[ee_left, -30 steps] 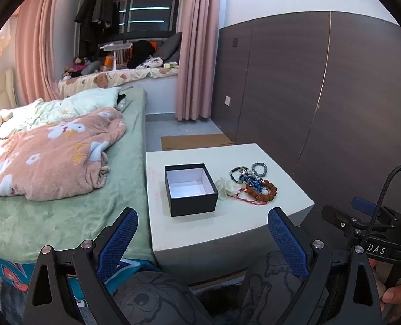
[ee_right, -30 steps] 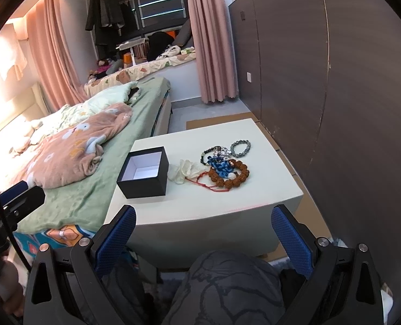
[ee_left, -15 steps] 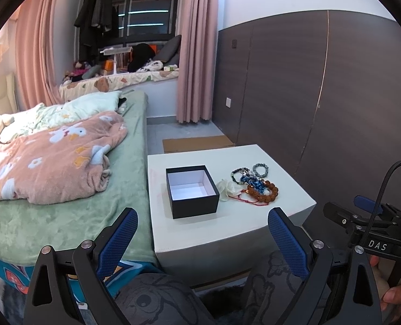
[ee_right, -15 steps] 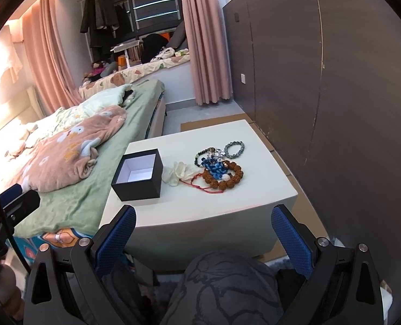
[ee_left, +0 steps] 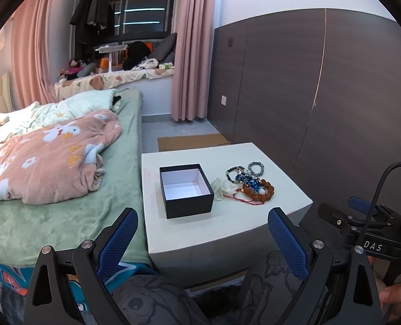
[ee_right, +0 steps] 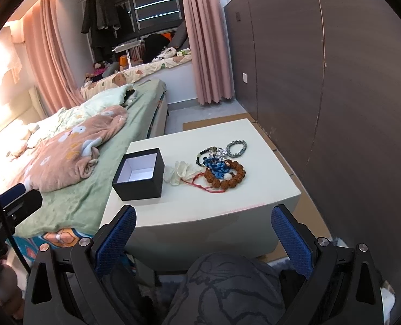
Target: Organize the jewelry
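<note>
Both hand-held grippers, left [ee_left: 201, 233] and right [ee_right: 201, 230], hung wide open and empty, short of the tabletop [ee_right: 243, 192]. Bracelets [ee_right: 222, 166] lay beside the box [ee_right: 139, 174]; best lift one strand alone.

A white block-shaped table [ee_left: 227, 233] stands against the bed's side. On it — an open black box [ee_left: 185, 190] with a white inside, a white flower piece [ee_left: 222, 187] just beside it, then a heap of bead bracelets [ee_left: 250, 182] and red cord.
</note>
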Action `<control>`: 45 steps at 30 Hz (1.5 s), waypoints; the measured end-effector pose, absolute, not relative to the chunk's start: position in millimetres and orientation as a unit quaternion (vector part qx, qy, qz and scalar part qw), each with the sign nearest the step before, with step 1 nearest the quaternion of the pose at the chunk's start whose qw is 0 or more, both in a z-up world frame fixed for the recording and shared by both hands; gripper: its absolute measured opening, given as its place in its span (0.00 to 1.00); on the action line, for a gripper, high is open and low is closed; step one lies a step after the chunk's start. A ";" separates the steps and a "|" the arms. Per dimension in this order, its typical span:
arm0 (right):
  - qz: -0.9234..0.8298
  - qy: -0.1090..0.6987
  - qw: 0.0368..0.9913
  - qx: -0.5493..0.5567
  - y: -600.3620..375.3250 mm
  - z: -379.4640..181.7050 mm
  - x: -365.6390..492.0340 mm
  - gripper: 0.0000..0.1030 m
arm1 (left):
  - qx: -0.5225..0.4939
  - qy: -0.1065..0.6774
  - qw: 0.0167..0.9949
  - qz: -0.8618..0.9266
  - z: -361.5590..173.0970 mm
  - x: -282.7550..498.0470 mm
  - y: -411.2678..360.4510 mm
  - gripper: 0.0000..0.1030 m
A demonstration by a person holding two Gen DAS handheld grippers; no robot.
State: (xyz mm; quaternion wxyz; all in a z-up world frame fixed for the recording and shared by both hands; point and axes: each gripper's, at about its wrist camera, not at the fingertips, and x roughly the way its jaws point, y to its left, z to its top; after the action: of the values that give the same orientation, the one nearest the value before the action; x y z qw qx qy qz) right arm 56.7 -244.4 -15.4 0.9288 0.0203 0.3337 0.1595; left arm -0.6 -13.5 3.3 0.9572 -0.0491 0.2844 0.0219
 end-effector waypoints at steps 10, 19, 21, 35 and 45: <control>0.146 0.345 0.926 0.049 -262.0 -29.2 80.0 0.97 | -0.048 0.304 0.951 0.012 -5.6 29.7 -23.8 0.84; 0.132 0.356 0.922 0.075 -277.9 -45.0 106.3 0.97 | -0.039 0.324 0.945 -0.001 -18.8 64.2 -40.3 0.84; 0.134 0.362 0.919 0.080 -281.7 -52.1 113.9 0.97 | -0.040 0.332 0.942 -0.009 -23.1 74.7 -43.2 0.84; 0.128 0.399 0.896 0.150 -324.4 -92.6 157.4 0.97 | -0.030 0.381 0.923 -0.052 -55.4 151.4 -71.7 0.64; 0.130 0.416 0.883 0.173 -334.0 -116.1 179.0 0.97 | -0.001 0.444 0.895 -0.040 -90.2 213.7 -75.0 0.53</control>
State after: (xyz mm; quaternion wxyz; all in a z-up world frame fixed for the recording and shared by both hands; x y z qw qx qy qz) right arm 179.0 -334.0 -116.1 0.8833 0.1727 0.4160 0.1300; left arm 213.7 -75.0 -90.2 0.8949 -0.0010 0.4445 -0.0395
